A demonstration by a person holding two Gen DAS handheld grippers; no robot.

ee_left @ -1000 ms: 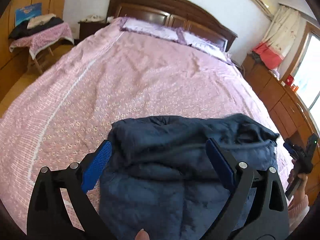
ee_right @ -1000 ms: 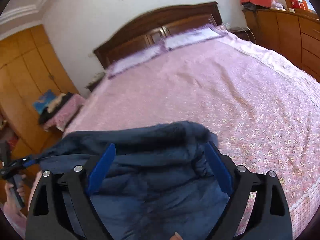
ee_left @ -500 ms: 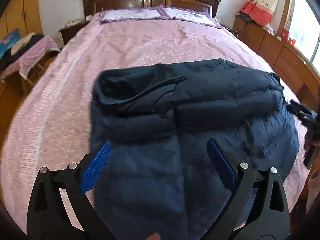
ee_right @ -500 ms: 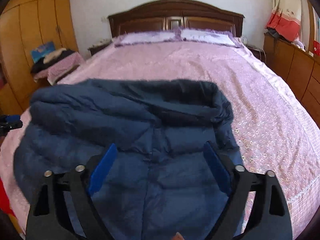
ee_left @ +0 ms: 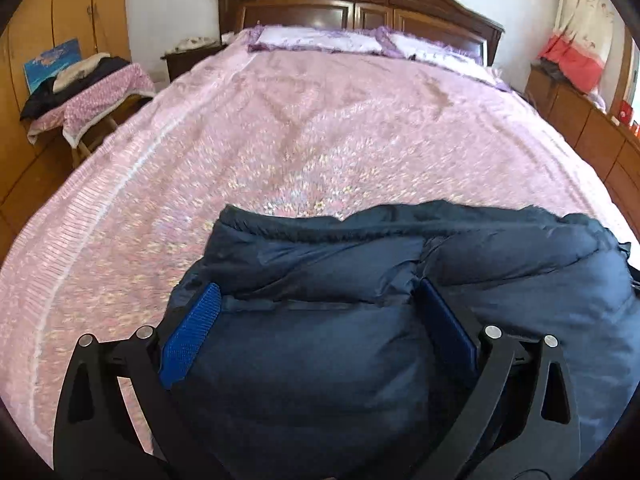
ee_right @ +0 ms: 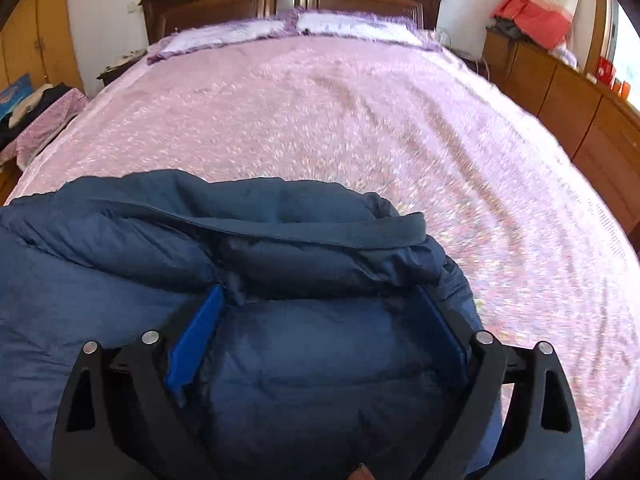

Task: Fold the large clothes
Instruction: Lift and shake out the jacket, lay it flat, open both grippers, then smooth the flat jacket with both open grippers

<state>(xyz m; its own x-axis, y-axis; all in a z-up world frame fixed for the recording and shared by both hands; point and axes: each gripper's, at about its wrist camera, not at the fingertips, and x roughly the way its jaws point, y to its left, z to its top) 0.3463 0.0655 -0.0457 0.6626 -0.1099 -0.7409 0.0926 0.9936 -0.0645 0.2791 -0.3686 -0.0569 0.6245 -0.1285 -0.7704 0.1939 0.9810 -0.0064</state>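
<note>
Navy puffer jacket point(ee_left: 400, 280) sits bunched at the near end of the bed point(ee_left: 320, 128), on the pink floral bedspread. Fabric is smooth, slightly shiny nylon, quilted into fat padded panels; a flat darker band point(ee_right: 312, 232) runs across its top edge in the right wrist view. Bedspread looks thin with a ribbed white border stripe. Dark carved wooden headboard point(ee_left: 352, 4) at the far end, two lilac fringed pillows point(ee_left: 320, 40) against it.

Left claw point(ee_left: 316, 320): black fingers with blue ribbed pads point(ee_left: 192, 332), spread wide, a puffy fold of jacket bulging between the pads and touching both. Clamped or just straddling: cannot tell.

Right claw point(ee_right: 318, 320): also spread wide, jaws have just been opening, jacket bulk between them, pads alongside the fabric.
</note>
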